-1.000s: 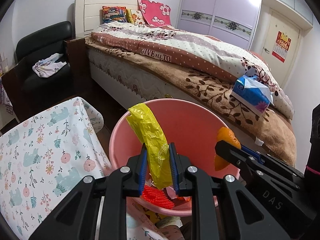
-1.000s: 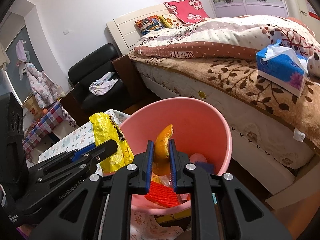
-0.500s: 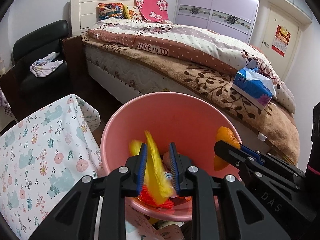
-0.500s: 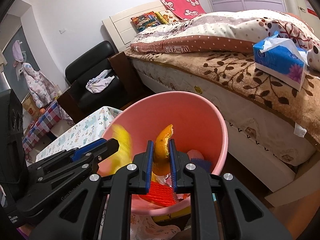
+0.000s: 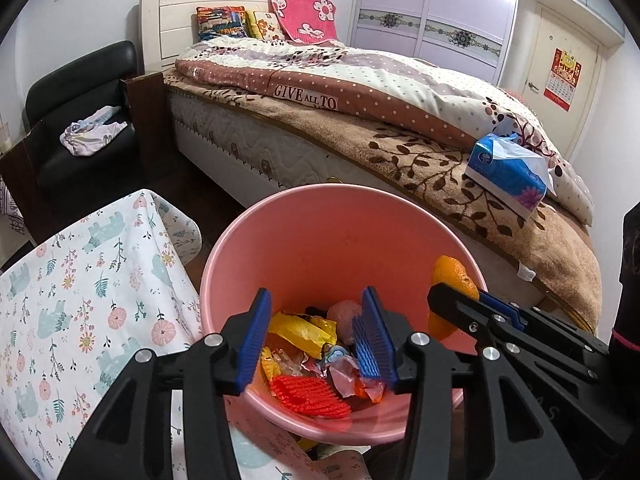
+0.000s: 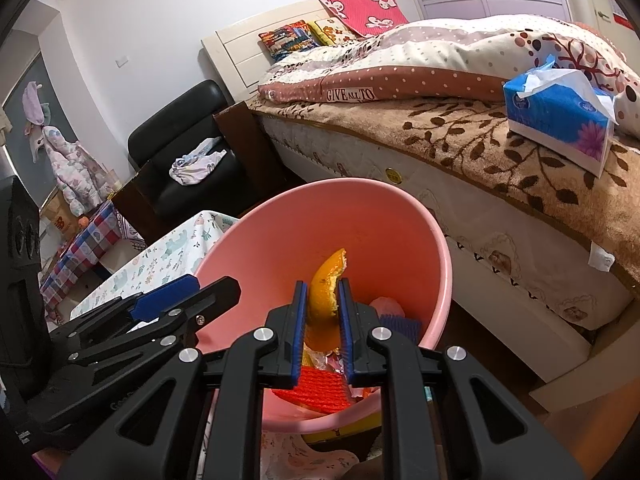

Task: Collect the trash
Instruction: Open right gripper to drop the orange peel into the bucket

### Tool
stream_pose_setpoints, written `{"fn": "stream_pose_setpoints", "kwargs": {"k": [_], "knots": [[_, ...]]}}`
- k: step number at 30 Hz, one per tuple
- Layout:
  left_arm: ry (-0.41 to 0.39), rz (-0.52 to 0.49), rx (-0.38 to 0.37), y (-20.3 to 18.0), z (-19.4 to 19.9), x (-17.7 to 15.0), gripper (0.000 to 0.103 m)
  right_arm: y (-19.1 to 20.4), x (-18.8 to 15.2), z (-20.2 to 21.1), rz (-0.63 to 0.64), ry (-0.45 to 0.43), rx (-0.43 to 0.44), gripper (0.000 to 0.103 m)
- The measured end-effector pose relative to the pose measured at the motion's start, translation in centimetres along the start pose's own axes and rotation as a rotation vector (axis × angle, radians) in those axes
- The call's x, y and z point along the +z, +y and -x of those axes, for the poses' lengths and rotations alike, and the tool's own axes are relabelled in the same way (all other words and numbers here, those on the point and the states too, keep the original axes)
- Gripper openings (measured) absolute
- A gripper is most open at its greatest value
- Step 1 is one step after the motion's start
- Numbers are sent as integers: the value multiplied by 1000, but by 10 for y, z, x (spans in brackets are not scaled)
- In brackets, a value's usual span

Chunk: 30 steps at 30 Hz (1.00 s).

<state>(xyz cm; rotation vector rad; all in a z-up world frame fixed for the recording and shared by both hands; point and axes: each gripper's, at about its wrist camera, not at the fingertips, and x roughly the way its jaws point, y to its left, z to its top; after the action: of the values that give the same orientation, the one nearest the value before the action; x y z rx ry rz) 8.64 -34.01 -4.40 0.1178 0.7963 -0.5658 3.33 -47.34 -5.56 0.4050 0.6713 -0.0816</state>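
A pink bin [image 5: 320, 240] stands in front of both grippers, next to the bed. My left gripper [image 5: 316, 336] hangs over its mouth with the jaws opening and nothing between them. The yellow wrapper [image 5: 304, 330] lies inside the bin among other wrappers and a red mesh piece [image 5: 310, 396]. My right gripper [image 6: 323, 320] is shut on an orange peel [image 6: 324, 296] and holds it above the bin [image 6: 320, 224]. The same peel [image 5: 452, 280] shows at the right of the left wrist view.
A bed [image 5: 400, 148] with a brown blanket runs behind the bin, with a blue tissue pack [image 5: 506, 174] on it. A table with a floral cloth [image 5: 80, 300] lies to the left. A black armchair [image 5: 80, 120] with a cloth on it stands beyond.
My left gripper let go of the yellow wrapper, which dropped into the bin, and its jaws spread wide. The right gripper kept still with the peel.
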Motion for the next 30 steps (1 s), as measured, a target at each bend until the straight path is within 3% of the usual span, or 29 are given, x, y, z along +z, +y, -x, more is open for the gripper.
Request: {"fn": "stream_pose_setpoints", "kwargs": {"k": [18, 30], "knots": [[-20, 24, 30, 11, 11, 2, 52, -7, 2, -4, 3, 8, -1, 16], [-54, 21, 64, 15, 22, 2, 52, -5, 6, -7, 0, 21, 7, 23]]}}
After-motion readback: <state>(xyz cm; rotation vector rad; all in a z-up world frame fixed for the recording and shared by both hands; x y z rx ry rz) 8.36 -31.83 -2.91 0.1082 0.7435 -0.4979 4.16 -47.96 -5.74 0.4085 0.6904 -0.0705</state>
